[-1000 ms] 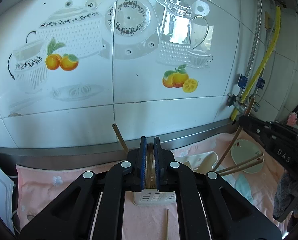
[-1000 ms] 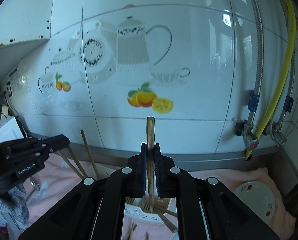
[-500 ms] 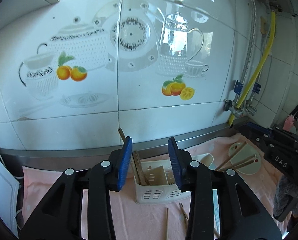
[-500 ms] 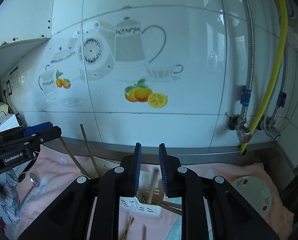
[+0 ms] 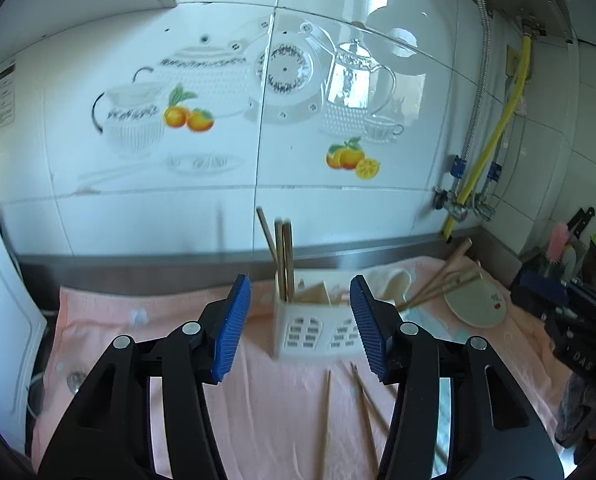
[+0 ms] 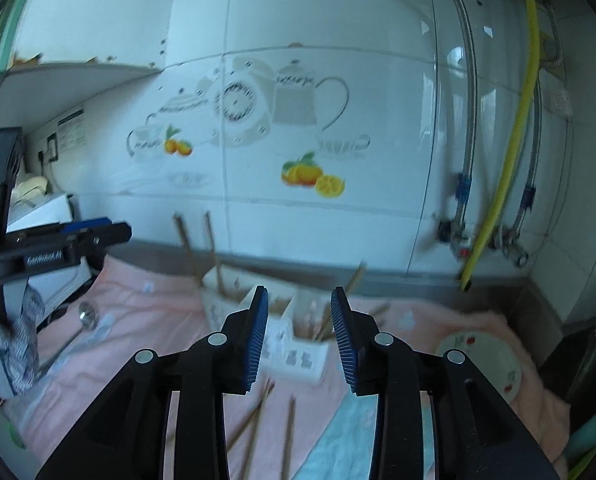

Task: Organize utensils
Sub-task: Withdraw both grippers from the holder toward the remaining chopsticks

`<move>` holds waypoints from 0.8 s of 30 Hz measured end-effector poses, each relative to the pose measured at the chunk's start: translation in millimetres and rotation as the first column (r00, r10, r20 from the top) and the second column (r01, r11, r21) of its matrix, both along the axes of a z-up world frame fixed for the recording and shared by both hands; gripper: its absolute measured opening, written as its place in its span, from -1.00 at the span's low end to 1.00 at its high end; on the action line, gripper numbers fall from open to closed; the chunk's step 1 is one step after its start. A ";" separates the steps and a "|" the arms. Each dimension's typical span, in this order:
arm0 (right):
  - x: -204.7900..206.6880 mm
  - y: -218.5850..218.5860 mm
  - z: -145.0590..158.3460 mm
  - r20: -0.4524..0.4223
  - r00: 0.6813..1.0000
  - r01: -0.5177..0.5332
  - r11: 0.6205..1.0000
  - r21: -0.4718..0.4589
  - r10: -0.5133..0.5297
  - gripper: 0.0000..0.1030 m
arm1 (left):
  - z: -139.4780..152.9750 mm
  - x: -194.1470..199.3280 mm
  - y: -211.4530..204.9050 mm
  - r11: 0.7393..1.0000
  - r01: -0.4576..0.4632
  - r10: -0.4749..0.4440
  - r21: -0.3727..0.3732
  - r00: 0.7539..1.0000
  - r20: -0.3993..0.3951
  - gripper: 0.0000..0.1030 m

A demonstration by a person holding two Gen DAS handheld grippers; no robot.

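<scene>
A white slotted utensil holder (image 5: 318, 332) stands on the pink cloth (image 5: 137, 312) near the tiled wall. Several wooden chopsticks (image 5: 283, 256) stand upright in its left slot, and others (image 5: 438, 280) lean out to the right. My left gripper (image 5: 300, 300) hovers short of the holder with its jaws opening and nothing between the pads. In the right wrist view, the right gripper (image 6: 299, 304) is also short of the holder (image 6: 298, 356), its jaws opening and empty. Loose chopsticks (image 5: 326, 420) (image 6: 287, 432) lie on the cloth before the holder.
A small white plate (image 5: 476, 302) (image 6: 482, 360) lies to the right of the holder. A metal spoon (image 6: 83, 320) rests on the cloth at the left. Yellow and braided hoses (image 6: 498, 200) run down the right corner. A white appliance (image 5: 1, 320) stands at the far left.
Both grippers were shut on upright chopsticks over the holder. They have let go, opened and drawn back, and the chopsticks now stand in the holder.
</scene>
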State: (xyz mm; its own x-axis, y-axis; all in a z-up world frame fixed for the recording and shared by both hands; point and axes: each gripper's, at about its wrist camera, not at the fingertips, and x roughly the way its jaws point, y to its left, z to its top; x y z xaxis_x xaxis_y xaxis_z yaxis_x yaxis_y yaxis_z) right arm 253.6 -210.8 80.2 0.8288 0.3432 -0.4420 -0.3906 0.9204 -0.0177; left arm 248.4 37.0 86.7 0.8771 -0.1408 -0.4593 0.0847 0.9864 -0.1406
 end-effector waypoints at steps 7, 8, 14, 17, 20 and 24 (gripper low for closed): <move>-40.0 0.4 -61.2 -0.101 0.995 -0.024 1.000 -0.003 0.023 -0.38 | -36.0 -42.7 8.9 0.999 -0.025 0.025 -0.021 0.999 -0.021 0.05; -44.2 1.7 -70.4 -0.112 0.993 -0.024 1.000 -0.011 0.023 -0.38 | -40.5 -46.8 10.8 0.999 -0.028 0.028 -0.028 0.999 -0.025 0.05; -65.8 7.1 -122.1 -0.198 0.980 -0.023 1.000 0.005 0.024 -0.38 | -69.7 -69.2 18.7 0.998 -0.064 0.062 -0.028 0.997 -0.054 0.10; -70.4 10.8 -145.2 -0.248 0.968 -0.024 1.000 0.015 0.027 -0.38 | -83.3 -77.5 21.6 0.996 -0.080 0.078 -0.031 0.994 -0.070 0.10; -72.1 15.7 -162.9 -0.283 0.959 -0.025 1.000 0.009 0.027 -0.42 | -95.7 -84.4 24.5 0.995 -0.090 0.086 -0.043 0.992 -0.089 0.10; -71.2 21.4 -181.9 -0.317 0.948 -0.030 1.000 -0.004 0.027 -0.47 | -110.7 -92.3 27.4 0.993 -0.106 0.100 -0.044 0.988 -0.114 0.10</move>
State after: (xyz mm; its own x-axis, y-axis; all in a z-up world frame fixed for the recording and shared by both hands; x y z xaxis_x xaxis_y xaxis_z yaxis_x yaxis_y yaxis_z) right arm 182.3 -189.4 -101.7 0.6352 0.3598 -0.6835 -0.4035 0.9091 0.1036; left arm 156.2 64.4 -24.1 0.8316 -0.0775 -0.5500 -0.0358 0.9807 -0.1923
